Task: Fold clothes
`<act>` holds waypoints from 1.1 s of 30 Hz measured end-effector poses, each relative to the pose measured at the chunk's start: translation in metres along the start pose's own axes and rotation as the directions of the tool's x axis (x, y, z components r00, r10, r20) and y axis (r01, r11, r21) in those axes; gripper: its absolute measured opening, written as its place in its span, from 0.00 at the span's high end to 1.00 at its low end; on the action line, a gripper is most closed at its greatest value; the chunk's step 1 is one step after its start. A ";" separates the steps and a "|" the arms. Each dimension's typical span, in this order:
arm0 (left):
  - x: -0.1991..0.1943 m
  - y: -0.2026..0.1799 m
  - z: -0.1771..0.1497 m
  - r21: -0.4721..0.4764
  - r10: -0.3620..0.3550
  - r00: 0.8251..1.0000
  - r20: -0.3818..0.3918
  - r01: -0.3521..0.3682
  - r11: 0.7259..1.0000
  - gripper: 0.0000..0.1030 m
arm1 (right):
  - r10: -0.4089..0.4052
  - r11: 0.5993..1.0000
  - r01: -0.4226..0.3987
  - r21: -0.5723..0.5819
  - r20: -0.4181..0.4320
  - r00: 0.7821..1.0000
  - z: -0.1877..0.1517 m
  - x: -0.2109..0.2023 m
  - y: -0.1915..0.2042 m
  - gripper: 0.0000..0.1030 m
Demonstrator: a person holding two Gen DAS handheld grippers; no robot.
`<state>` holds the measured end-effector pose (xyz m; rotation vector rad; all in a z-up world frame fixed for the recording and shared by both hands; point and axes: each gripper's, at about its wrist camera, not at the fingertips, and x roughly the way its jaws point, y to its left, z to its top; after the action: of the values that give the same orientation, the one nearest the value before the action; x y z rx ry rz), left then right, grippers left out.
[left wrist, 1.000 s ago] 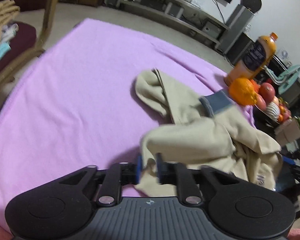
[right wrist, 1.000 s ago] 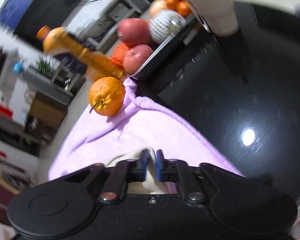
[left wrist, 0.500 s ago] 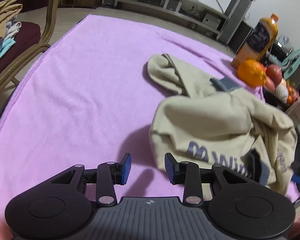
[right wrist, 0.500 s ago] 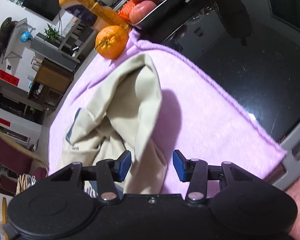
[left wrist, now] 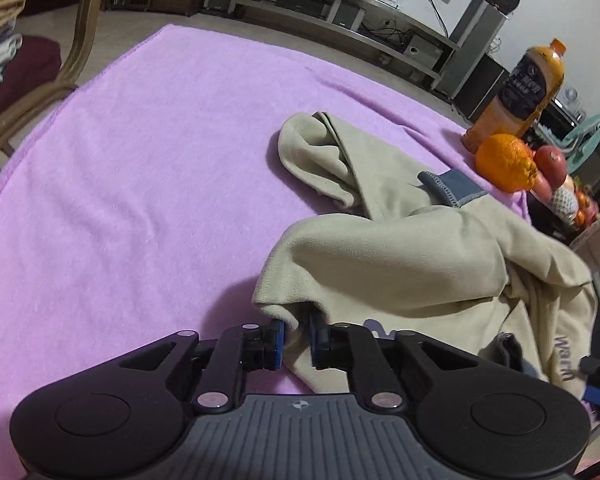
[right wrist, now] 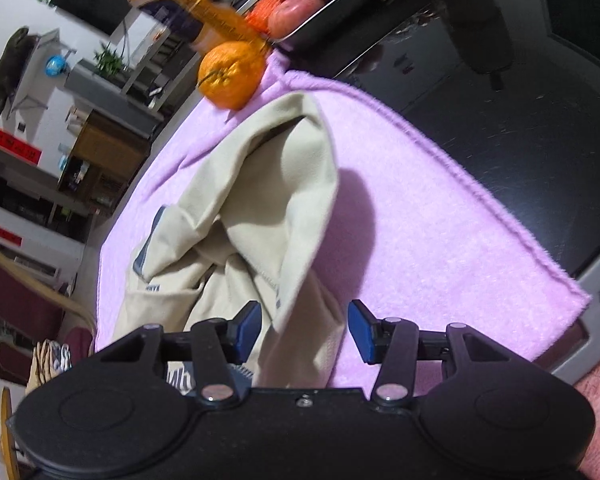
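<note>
A crumpled beige garment (left wrist: 400, 256) with blue-grey trim and printed letters lies on the purple blanket (left wrist: 140, 184). My left gripper (left wrist: 297, 340) is low over the blanket at the garment's near left edge. Its jaws are closing, and a fold of that edge fills the narrow gap between the blue pads. In the right wrist view the same beige garment (right wrist: 276, 184) lies heaped. My right gripper (right wrist: 304, 330) is open, with a hanging flap of the garment between its pads and not pressed by them.
An orange (left wrist: 504, 162), a juice bottle (left wrist: 528, 88) and a tray of apples (right wrist: 296, 20) stand at the blanket's far right corner. A glossy black tabletop (right wrist: 520, 128) borders the blanket (right wrist: 440, 240). A wooden chair (left wrist: 76, 60) with stacked clothes stands at the left.
Both grippers opened and let the garment drop onto the blanket. The left gripper then sank and closed on the garment's near edge. The right gripper swung over the heap and stays open.
</note>
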<state>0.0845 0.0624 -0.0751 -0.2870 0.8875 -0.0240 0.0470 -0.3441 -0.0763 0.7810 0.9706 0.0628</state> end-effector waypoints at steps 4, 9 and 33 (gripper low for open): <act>-0.002 -0.005 0.000 0.056 0.034 0.999 0.031 -0.036 0.998 0.71 | 0.016 0.998 -0.017 -0.066 -0.012 1.000 -0.005 0.001 0.011 0.54; 0.000 -0.011 -0.002 0.079 0.028 0.999 0.043 -0.031 0.996 0.99 | -0.040 0.988 0.037 -0.152 -0.018 0.999 -0.011 0.022 0.033 0.58; 0.001 0.008 -0.004 0.012 0.001 1.000 -0.019 -0.001 1.000 0.90 | -0.047 0.998 0.045 0.051 0.039 0.998 -0.002 -0.004 -0.008 0.92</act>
<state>0.0810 0.0691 -0.0803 -0.2755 0.9064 -0.0315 0.0409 -0.3499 -0.0789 0.8025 0.9546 -0.0174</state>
